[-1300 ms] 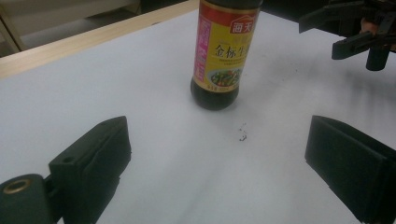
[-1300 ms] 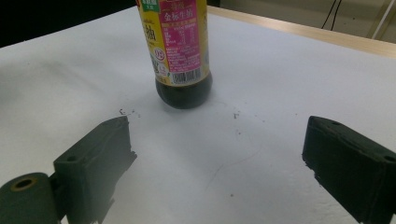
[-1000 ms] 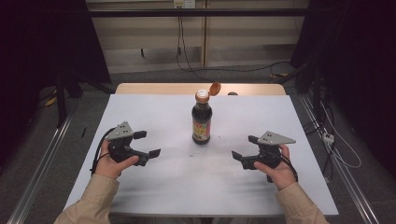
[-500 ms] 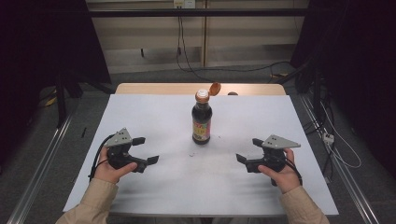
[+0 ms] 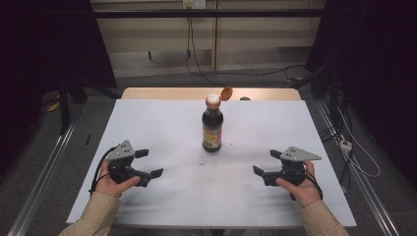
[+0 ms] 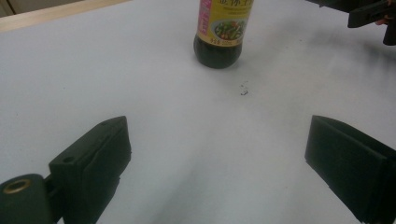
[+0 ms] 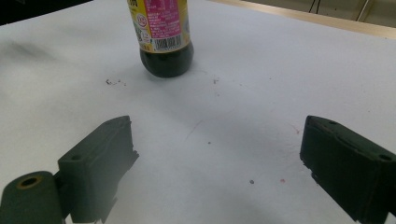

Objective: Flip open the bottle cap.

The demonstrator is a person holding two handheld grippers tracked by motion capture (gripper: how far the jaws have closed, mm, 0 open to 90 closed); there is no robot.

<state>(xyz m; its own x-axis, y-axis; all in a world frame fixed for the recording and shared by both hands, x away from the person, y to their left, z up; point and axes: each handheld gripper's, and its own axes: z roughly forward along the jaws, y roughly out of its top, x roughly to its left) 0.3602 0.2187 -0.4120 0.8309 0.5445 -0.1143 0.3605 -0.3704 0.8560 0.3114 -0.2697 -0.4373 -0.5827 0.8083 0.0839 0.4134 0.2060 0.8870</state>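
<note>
A dark sauce bottle (image 5: 212, 125) with a yellow and pink label stands upright at the table's middle, its orange flip cap (image 5: 226, 93) hinged open. My left gripper (image 5: 151, 162) rests low over the white table (image 5: 162, 118) at the near left, open and empty. The bottle (image 6: 223, 32) stands well beyond its jaws (image 6: 217, 154). At the near right my right gripper (image 5: 264, 162) is open too, and its jaws have just been closing a little with nothing between them. From it the bottle (image 7: 163, 37) stands ahead and to the left of the gripper (image 7: 215, 158).
A wooden strip (image 5: 172, 92) edges the table's far side. Small dark specks (image 6: 243, 91) lie on the white surface near the bottle's base. Cables (image 5: 344, 142) and metal rails run along the floor on both sides. The right gripper (image 6: 369, 11) shows at the top right of the left gripper view.
Both hands have drifted slightly back toward the near edge of the table. The bottle has not moved.
</note>
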